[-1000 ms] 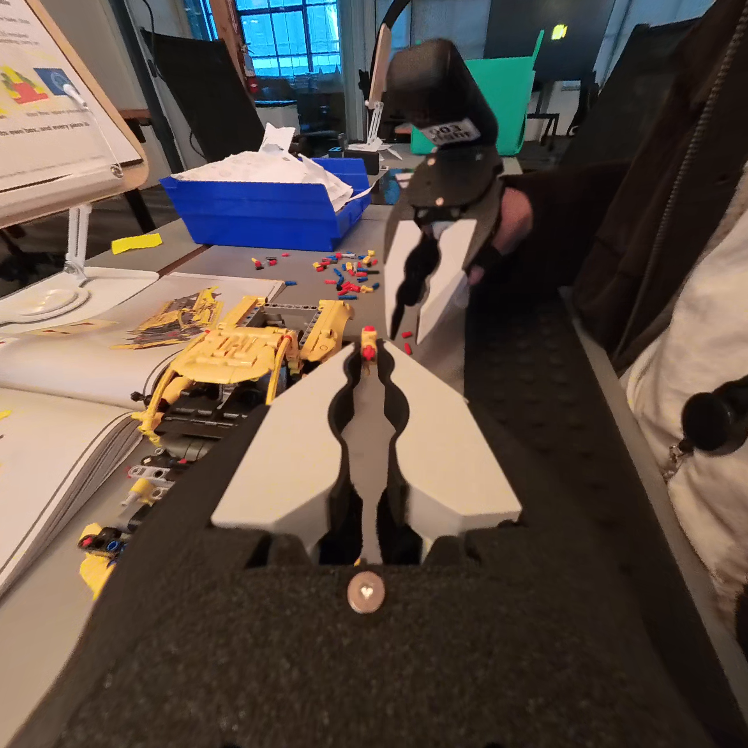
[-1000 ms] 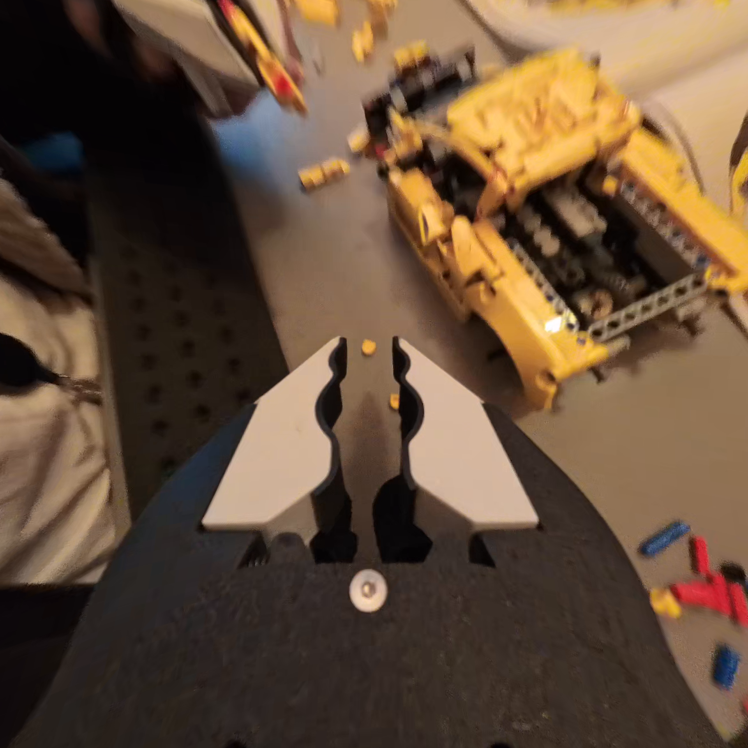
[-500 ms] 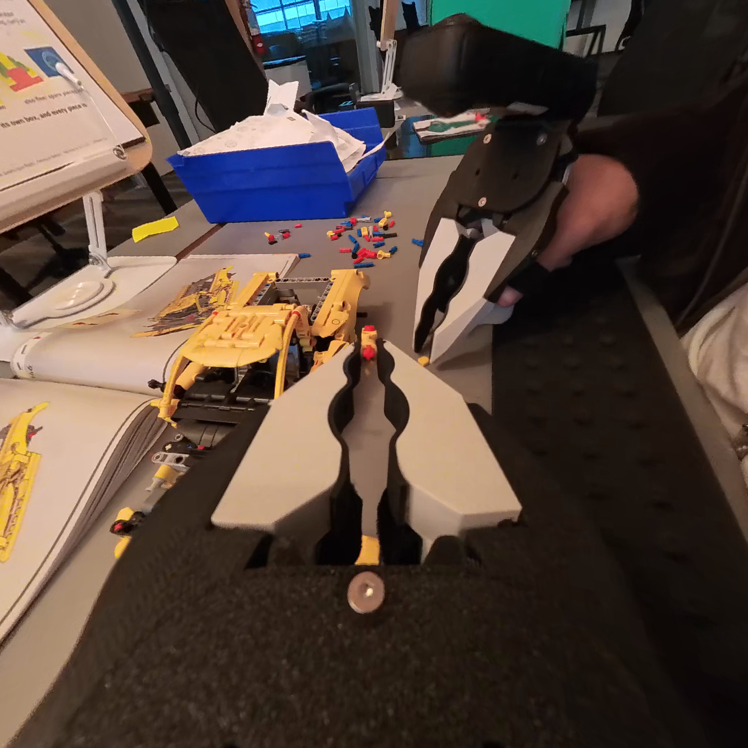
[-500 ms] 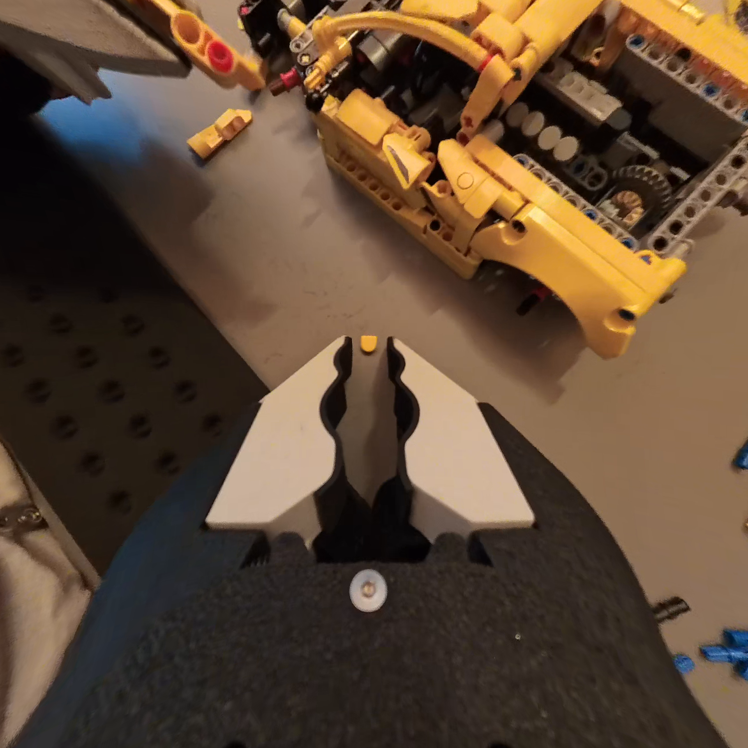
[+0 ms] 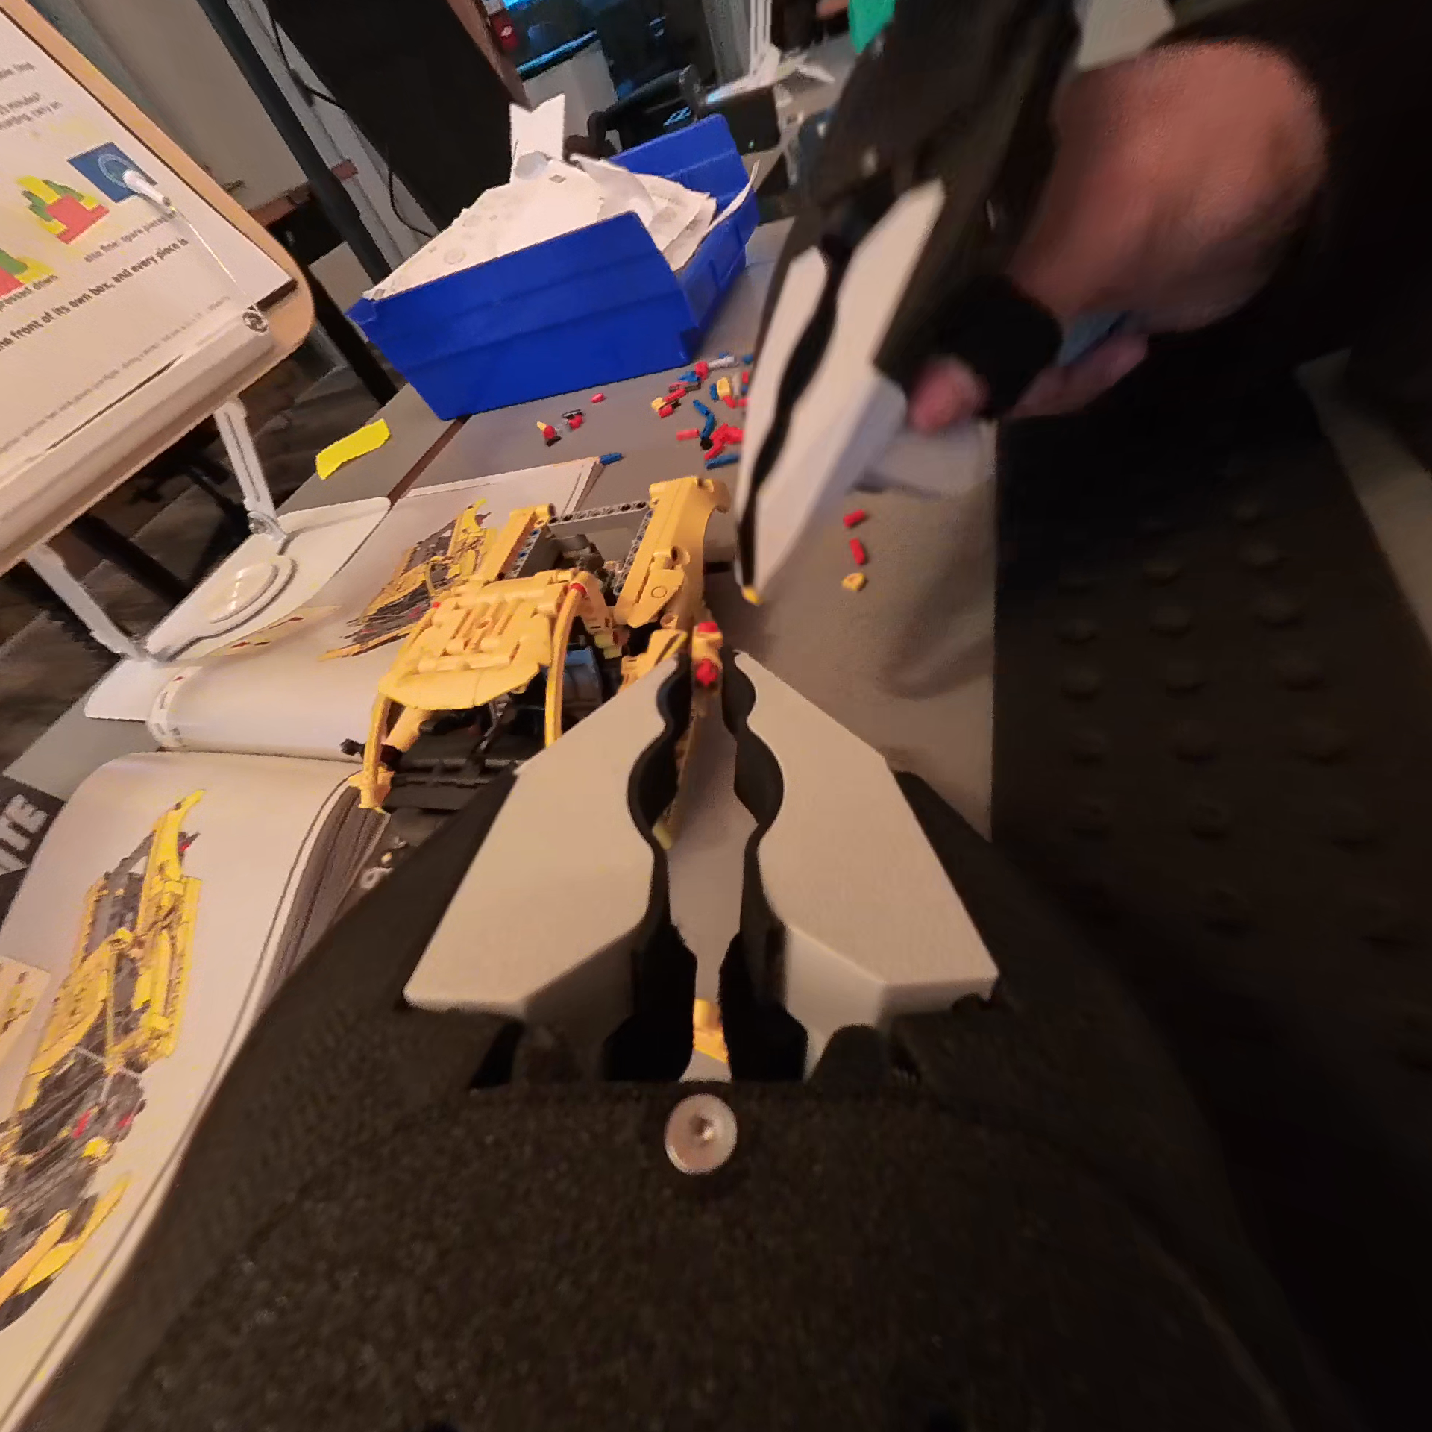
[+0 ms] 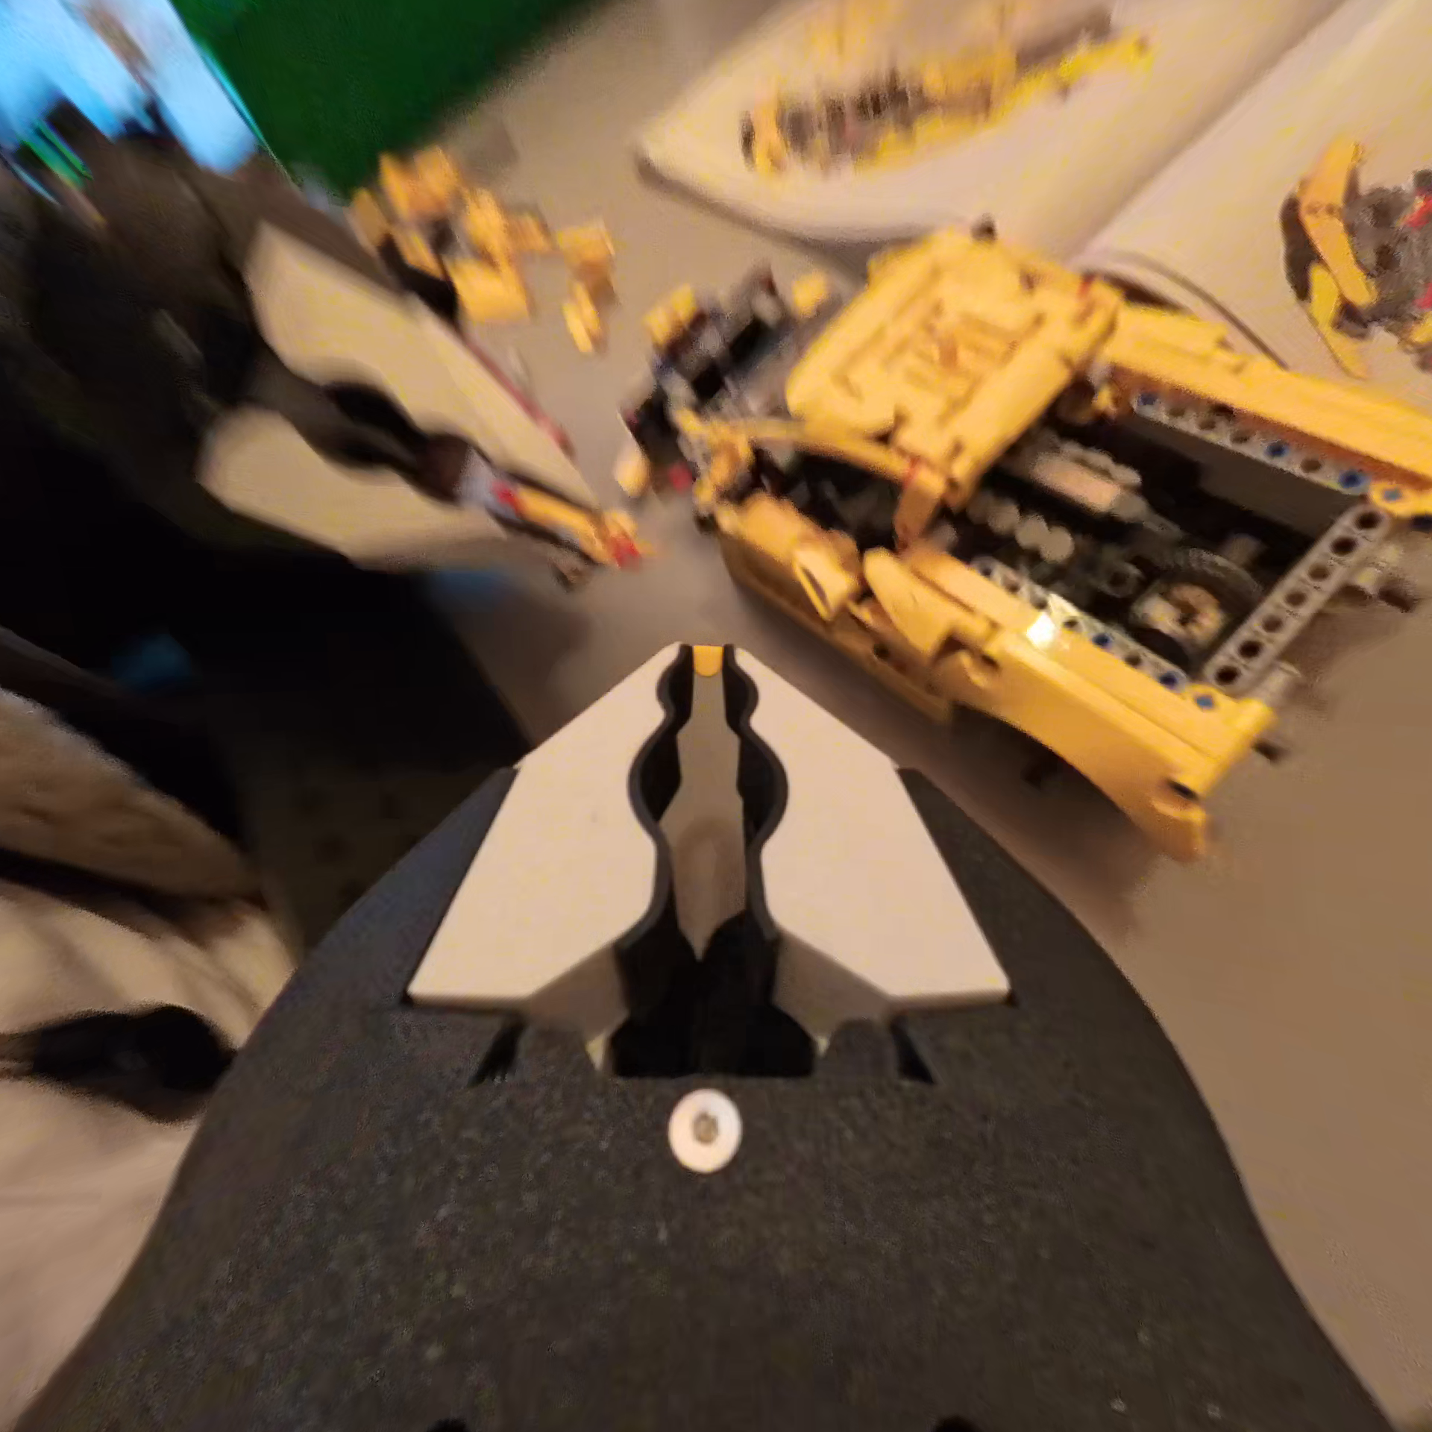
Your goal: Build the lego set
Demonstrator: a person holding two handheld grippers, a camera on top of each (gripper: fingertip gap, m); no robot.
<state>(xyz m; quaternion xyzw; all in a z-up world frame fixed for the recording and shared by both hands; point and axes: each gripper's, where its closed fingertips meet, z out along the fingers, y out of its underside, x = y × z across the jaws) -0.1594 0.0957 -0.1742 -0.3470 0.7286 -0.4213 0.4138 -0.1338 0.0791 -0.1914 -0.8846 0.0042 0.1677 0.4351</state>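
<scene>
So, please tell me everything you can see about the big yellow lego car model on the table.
The lego car model is half built: yellow plastic body panels over a dark inner frame, with grey holed beams and a gear exposed at its open end. It sits upright on the grey table, next to the open instruction book. Neither gripper touches it. No wheels are visible.

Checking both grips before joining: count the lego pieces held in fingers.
2. A yellow beam with a red pin in the left gripper; a small yellow piece in the right gripper.
</scene>
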